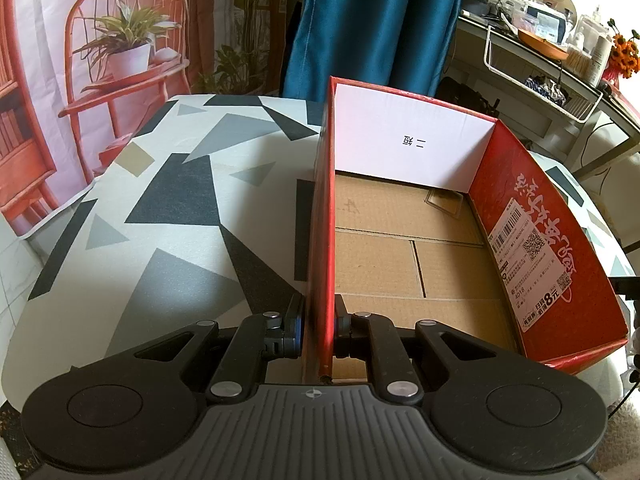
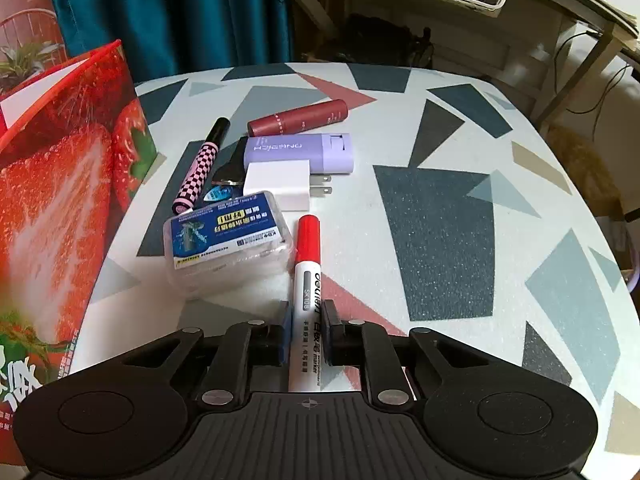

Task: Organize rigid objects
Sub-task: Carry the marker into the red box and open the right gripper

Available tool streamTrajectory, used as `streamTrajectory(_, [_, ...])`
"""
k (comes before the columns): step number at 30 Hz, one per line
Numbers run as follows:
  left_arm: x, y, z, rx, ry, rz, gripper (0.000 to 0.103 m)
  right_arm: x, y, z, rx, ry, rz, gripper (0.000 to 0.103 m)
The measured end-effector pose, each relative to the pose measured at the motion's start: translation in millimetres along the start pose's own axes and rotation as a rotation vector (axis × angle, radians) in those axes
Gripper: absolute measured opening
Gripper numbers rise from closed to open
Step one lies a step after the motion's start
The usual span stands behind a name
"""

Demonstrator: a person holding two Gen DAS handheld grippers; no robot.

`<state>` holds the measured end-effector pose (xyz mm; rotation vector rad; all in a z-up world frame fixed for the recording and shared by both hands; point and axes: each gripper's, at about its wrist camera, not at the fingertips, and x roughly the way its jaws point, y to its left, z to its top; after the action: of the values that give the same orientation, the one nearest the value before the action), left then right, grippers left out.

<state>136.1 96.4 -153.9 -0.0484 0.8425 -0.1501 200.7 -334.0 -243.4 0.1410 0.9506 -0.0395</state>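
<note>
One red-capped white plastic whiteboard marker (image 2: 306, 280) lies on the patterned table (image 2: 440, 208), its long axis toward 12 o'clock, cap far. The right gripper (image 2: 306, 320) is clamped on its barrel. The open red cardboard box (image 2: 60, 184) stands at 9 o'clock from it, so the marker must travel leftward. The left gripper (image 1: 318, 320) pinches the box's side wall (image 1: 324, 220).

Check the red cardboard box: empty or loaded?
Empty: the red cardboard box shows only bare brown floor flaps inside; its nearest corner is hidden.
</note>
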Motion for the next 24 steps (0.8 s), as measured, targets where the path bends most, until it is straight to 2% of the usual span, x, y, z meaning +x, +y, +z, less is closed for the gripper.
streamTrajectory(5, [0, 0, 0, 0.000, 0.000, 0.000, 0.015, -12, -11, 9, 0.058, -0.076, 0.011, 0.014])
streamTrajectory(8, [0, 0, 0, 0.000, -0.001, 0.000, 0.015, -27, -13, 23, 0.054, -0.126, 0.018, 0.014])
streamTrajectory(11, [0, 0, 0, -0.001, -0.001, 0.000, 0.015, -44, -5, 41, 0.016, -0.184, 0.071, 0.014])
streamTrajectory(18, [0, -1, 0, 0.002, -0.002, 0.001, 0.014, -78, 69, 87, -0.281, -0.338, 0.201, 0.014])
streamTrajectory(24, [1, -1, 0, 0.005, -0.003, 0.000, 0.014, -75, 138, 101, -0.513, -0.345, 0.306, 0.014])
